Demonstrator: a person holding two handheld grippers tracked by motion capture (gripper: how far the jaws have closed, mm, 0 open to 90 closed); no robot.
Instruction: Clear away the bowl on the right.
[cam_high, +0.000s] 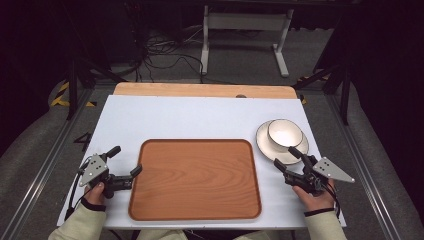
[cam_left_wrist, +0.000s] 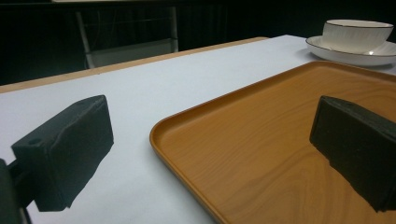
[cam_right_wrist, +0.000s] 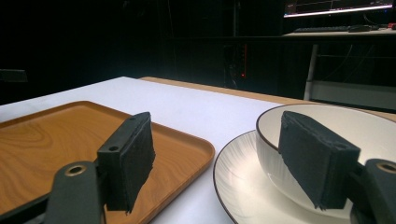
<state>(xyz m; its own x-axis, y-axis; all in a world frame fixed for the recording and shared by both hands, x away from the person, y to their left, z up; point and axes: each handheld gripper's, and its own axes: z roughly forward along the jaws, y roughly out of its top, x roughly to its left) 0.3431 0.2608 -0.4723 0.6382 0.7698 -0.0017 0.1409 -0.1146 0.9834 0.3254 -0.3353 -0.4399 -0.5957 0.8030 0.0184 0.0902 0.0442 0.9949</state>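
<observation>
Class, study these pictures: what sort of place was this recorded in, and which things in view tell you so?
Probably a lab or studio set up for recording demonstrations, not a home: loose cables run across the grey floor, dark surroundings ring the table, and a person holds a left gripper and a right gripper.

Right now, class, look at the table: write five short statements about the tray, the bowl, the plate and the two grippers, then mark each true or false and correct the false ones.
1. The wooden tray holds nothing. True.
2. The white bowl sits on the tray. False: it sits on the white plate, right of the tray.
3. The right gripper has its fingers open beside the plate. True.
4. The left gripper is shut on the tray's rim. False: it is open and grips nothing.
5. The plate lies on the tray's left. False: it lies to its right.
</observation>
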